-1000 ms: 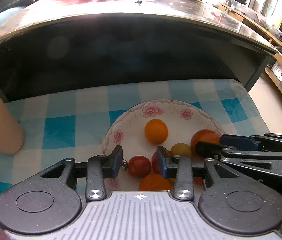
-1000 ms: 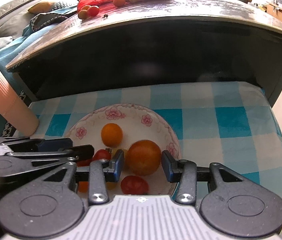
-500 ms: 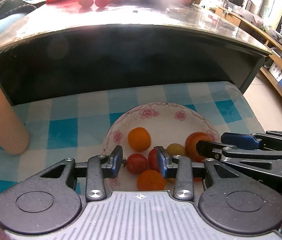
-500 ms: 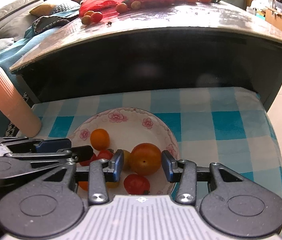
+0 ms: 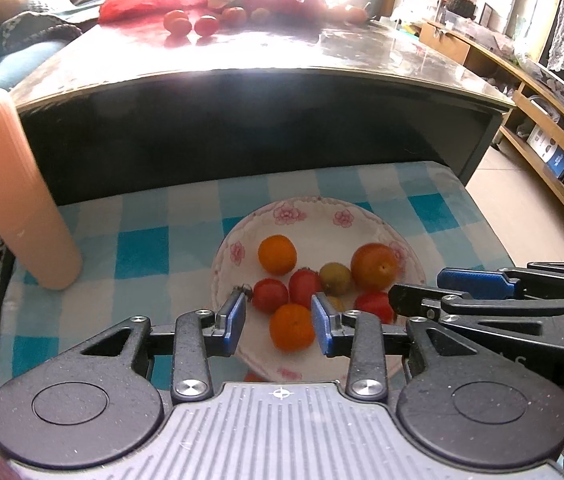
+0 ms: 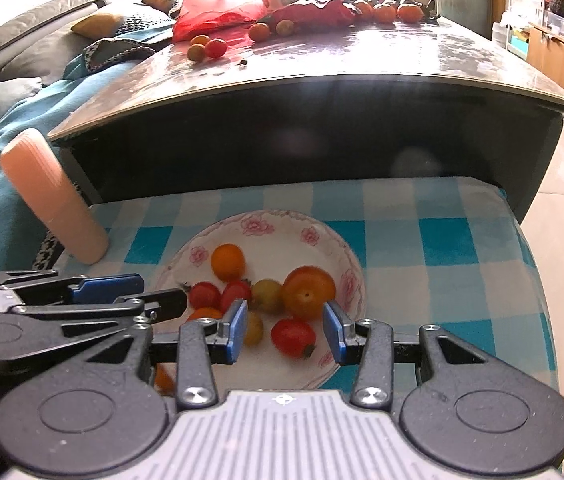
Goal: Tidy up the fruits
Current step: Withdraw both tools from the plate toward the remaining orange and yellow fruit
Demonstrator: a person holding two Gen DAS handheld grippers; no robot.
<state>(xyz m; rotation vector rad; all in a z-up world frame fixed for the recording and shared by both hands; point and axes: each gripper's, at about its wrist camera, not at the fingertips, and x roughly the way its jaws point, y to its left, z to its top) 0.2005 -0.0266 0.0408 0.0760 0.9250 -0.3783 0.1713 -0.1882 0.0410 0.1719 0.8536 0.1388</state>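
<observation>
A white flowered plate (image 5: pixel 305 205) (image 6: pixel 274 216) lies on a blue checked cloth (image 5: pixel 142 248). It holds several fruits: a small orange (image 5: pixel 277 254), a big orange-red tomato (image 5: pixel 374 266) (image 6: pixel 309 291), red tomatoes and a yellowish one. My left gripper (image 5: pixel 278 312) hovers open above the plate's near left part; an orange (image 5: pixel 291 326) shows between its fingers but rests on the plate. My right gripper (image 6: pixel 285 320) hangs open over the near right part, above a red tomato (image 6: pixel 293 337). Neither gripper touches any fruit.
A ribbed peach cylinder (image 5: pixel 14 200) (image 6: pixel 54 204) stands at the cloth's left edge. Behind the cloth rises a dark table (image 5: pixel 282 52) with more loose fruits (image 6: pixel 206 49) and a red bag (image 6: pixel 218 4) on top. A sofa (image 6: pixel 22 40) is left, shelves (image 5: pixel 541 120) right.
Both grippers have risen and drawn back from the plate, so it looks smaller and more of the table top shows. The fruits have stayed where they were.
</observation>
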